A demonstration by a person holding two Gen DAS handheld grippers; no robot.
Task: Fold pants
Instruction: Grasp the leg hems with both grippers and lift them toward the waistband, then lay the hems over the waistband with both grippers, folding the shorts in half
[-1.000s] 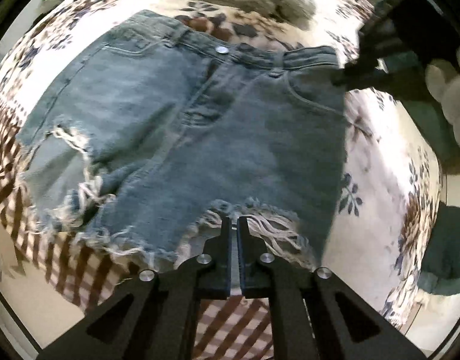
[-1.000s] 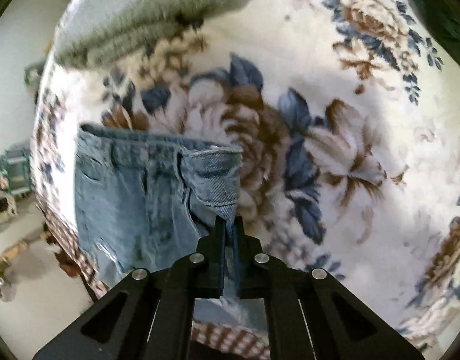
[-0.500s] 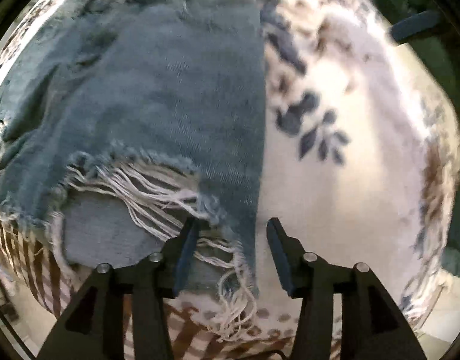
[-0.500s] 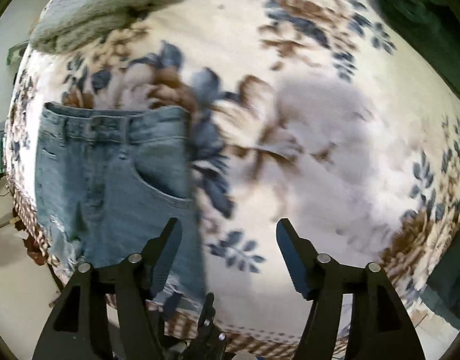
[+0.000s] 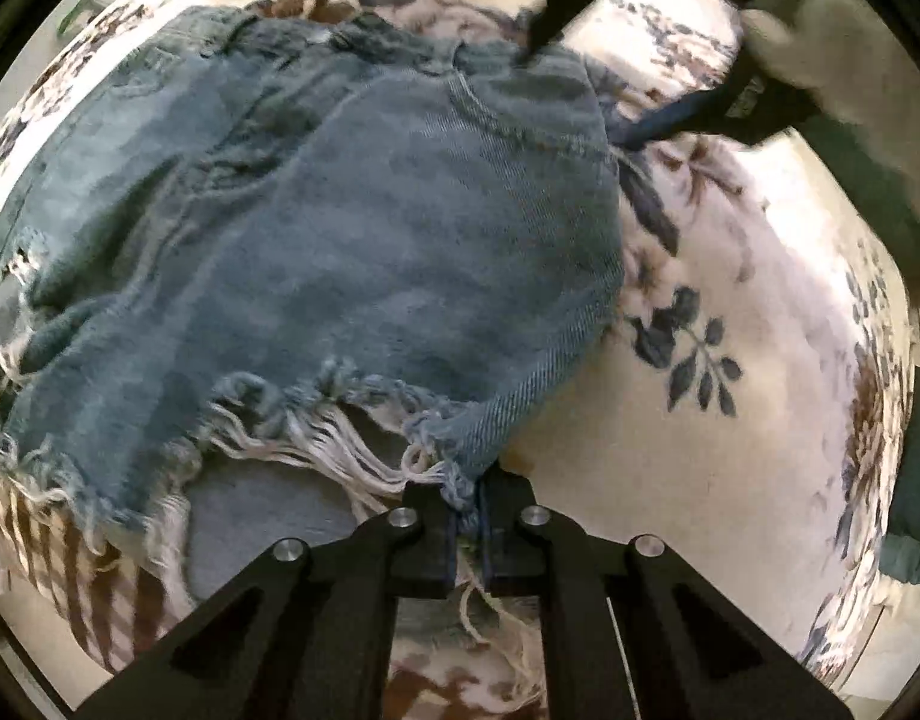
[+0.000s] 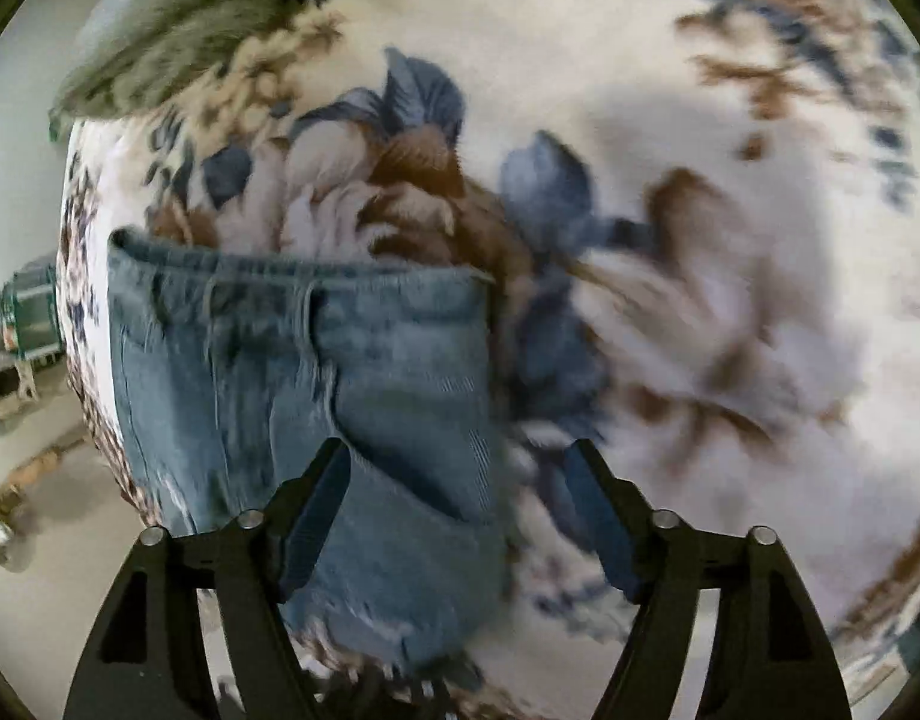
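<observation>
The denim shorts (image 5: 351,228) lie spread on the flowered bedspread (image 5: 730,480), waistband away from the person. The left gripper (image 5: 467,507) is clenched on the frayed hem corner, apparently to lift that leg across. The right gripper (image 6: 460,516) stands released, jaws straddling the waistband-side edge, likely about to pinch it. A grey blanket (image 6: 219,18) sits beyond.

Left gripper (image 5: 469,501) clamped; right gripper (image 6: 460,510) agape.
</observation>
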